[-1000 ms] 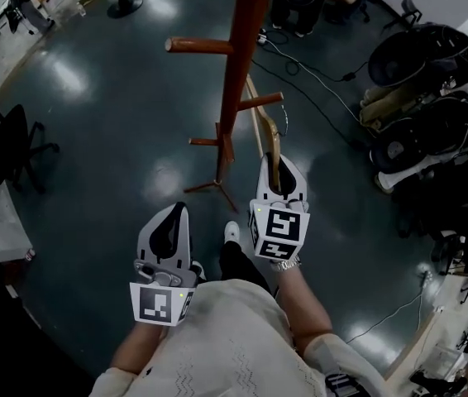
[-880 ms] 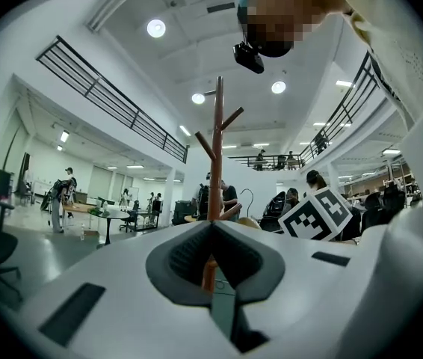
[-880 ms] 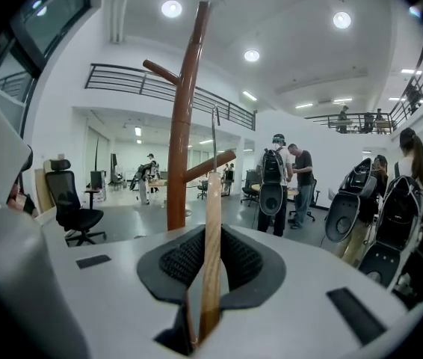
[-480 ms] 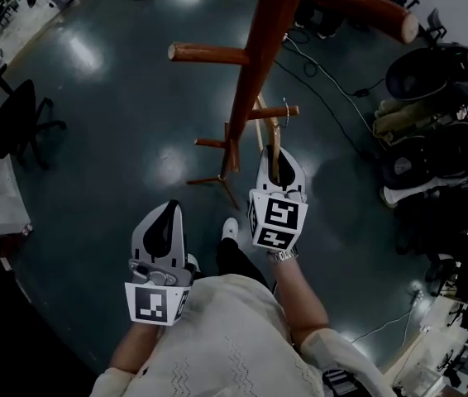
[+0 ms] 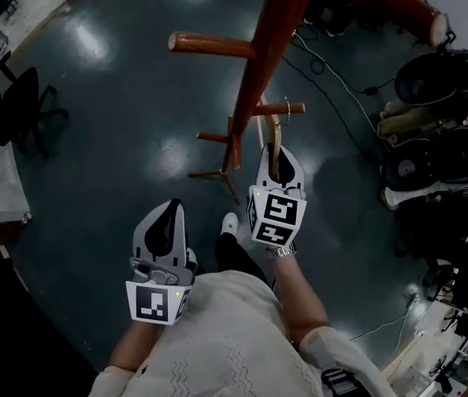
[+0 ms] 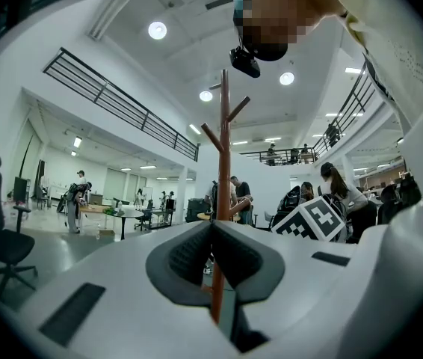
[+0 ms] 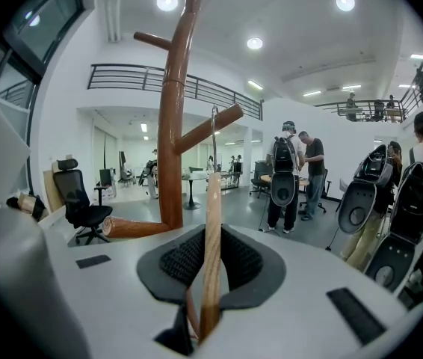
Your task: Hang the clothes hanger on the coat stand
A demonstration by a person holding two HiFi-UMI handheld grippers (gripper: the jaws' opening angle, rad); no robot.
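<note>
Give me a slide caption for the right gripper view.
Right gripper holds a wooden hanger with its hook by a coat stand peg.

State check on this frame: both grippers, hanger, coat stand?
left gripper: shut, empty.
right gripper: shut on the clothes hanger.
clothes hanger: held, hook up at a lower peg; unclear whether it is seated on it.
coat stand: upright on the floor.

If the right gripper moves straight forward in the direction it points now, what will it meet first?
Probably the short slanted peg of the coat stand: the hanger held in the right gripper rises just before it. Depth is unclear.
</note>
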